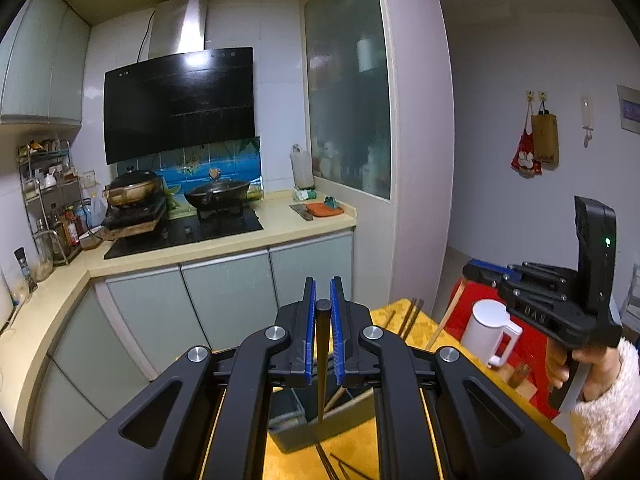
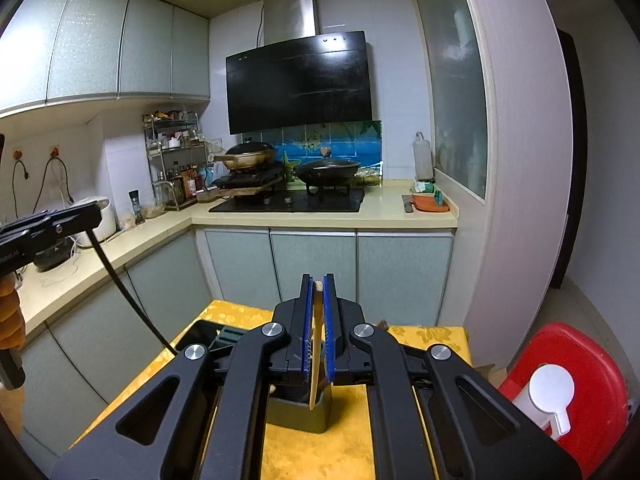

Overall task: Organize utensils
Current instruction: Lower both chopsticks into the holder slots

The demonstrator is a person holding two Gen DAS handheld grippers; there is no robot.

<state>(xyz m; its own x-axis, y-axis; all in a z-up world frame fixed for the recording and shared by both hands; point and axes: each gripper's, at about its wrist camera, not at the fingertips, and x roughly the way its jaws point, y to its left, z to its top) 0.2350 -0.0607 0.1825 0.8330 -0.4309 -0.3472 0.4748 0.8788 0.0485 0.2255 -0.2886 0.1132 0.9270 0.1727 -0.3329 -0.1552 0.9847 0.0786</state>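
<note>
Blue fingers (image 1: 308,332) clamp a black chopstick (image 1: 322,360), tip hidden.

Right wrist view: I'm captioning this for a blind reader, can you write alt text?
The right gripper holds a pale wooden chopstick between its blue fingers, above a grey utensil holder on a yellow tablecloth. Behind are kitchen cabinets and a stove with two pans.

Both fisheye cameras rode on handheld grippers and looked forward, tilted slightly down, over a yellow-covered table (image 1: 404,320) toward the far stove counter (image 1: 224,252). The left view sat to the left and caught the right gripper (image 1: 472,270) nearby. Both shared the range hood (image 2: 298,80), the counter (image 2: 384,216), and probably the same dark holder (image 2: 300,416).
</note>
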